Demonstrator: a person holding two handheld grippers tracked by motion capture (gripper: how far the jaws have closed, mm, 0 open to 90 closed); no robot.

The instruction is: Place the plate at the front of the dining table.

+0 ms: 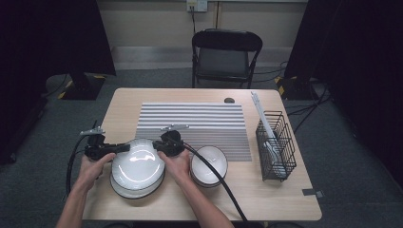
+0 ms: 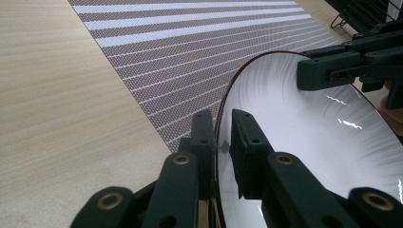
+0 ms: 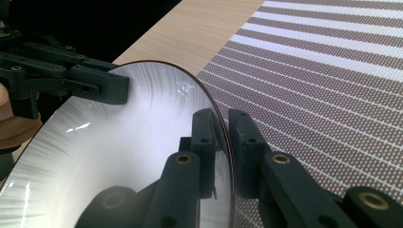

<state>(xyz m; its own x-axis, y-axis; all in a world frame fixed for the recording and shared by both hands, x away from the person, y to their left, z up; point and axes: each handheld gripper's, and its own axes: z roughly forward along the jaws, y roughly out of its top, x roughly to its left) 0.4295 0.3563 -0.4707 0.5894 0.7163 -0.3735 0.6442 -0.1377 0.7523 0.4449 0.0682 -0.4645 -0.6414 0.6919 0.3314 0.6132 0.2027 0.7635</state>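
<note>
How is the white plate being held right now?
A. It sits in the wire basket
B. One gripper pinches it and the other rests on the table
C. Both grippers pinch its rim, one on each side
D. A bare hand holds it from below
C: the left gripper and the right gripper each have their fingers closed on opposite edges of the plate.
</note>
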